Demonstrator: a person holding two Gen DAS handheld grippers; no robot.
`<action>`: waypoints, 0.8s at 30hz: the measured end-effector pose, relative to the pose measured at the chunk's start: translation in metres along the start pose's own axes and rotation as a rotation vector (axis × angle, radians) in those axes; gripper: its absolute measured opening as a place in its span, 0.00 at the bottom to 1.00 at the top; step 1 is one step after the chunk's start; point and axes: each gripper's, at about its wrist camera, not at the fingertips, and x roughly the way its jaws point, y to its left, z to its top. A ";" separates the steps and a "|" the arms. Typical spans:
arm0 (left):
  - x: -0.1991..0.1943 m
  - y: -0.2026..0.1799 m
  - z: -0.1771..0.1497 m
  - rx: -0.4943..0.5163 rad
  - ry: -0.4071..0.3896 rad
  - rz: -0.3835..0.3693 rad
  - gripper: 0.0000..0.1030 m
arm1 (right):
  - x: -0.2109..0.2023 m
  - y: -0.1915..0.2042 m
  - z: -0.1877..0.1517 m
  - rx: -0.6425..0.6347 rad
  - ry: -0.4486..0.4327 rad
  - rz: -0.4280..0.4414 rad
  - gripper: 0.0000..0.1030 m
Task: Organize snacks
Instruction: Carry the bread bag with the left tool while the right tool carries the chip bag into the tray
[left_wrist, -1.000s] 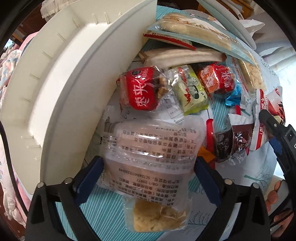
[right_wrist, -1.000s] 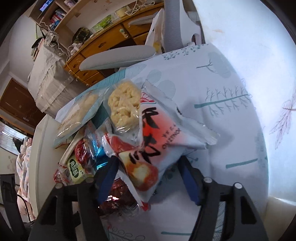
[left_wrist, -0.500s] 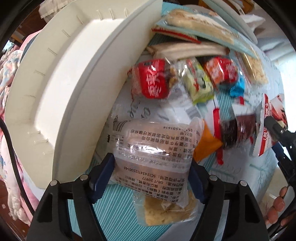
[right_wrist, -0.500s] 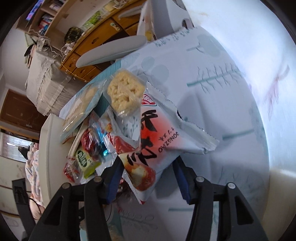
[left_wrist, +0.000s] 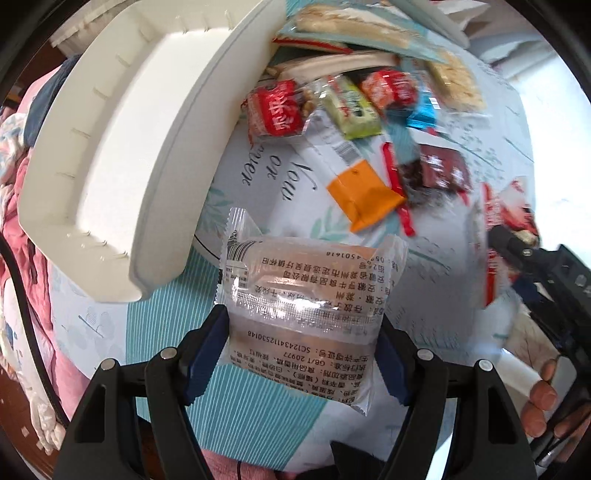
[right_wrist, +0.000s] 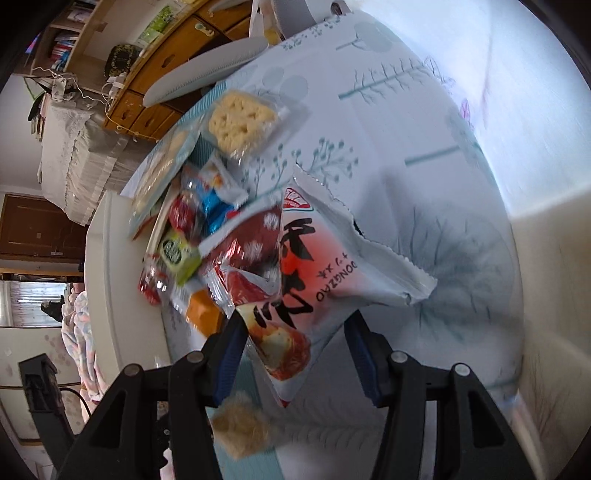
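1. Carrying two packets at once; judged step: pick done, transfer under way. White tray (left_wrist: 110, 155) sits at the left edge of the cloth-covered surface (left_wrist: 258, 184) and shows nothing inside in this view, so it looks like the likely drop spot.
2. Left hand-held gripper (left_wrist: 303, 347) pinches the clear printed packet (left_wrist: 306, 306) across its width, both pads pressed on it, packet lifted off the surface just beside the tray's near corner.
3. Right hand-held gripper (right_wrist: 295, 332) pinches the white-and-red pouch (right_wrist: 325, 280) at its lower end; pouch hangs clear of the cloth, right of the snack pile (right_wrist: 192, 236).
4. Next move calls for swinging each packet over the tray and releasing low. Thin film may slip or snag a neighbour.
5. Count: one tray, two grippers, two held packets. Loose packets on the surface: roughly nine, motion blur blocks an exact count.
6. A tan crumbly lump (right_wrist: 240, 432) lies below the right gripper; can't identify it.
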 end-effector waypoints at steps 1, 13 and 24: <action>-0.004 0.000 -0.002 0.009 -0.004 -0.006 0.71 | -0.001 0.000 -0.003 0.003 0.007 0.002 0.53; -0.093 0.011 -0.039 0.113 -0.092 -0.179 0.71 | -0.027 0.036 -0.048 -0.021 0.049 0.022 0.53; -0.151 0.058 -0.053 0.160 -0.238 -0.299 0.72 | -0.053 0.081 -0.095 -0.063 -0.022 0.027 0.53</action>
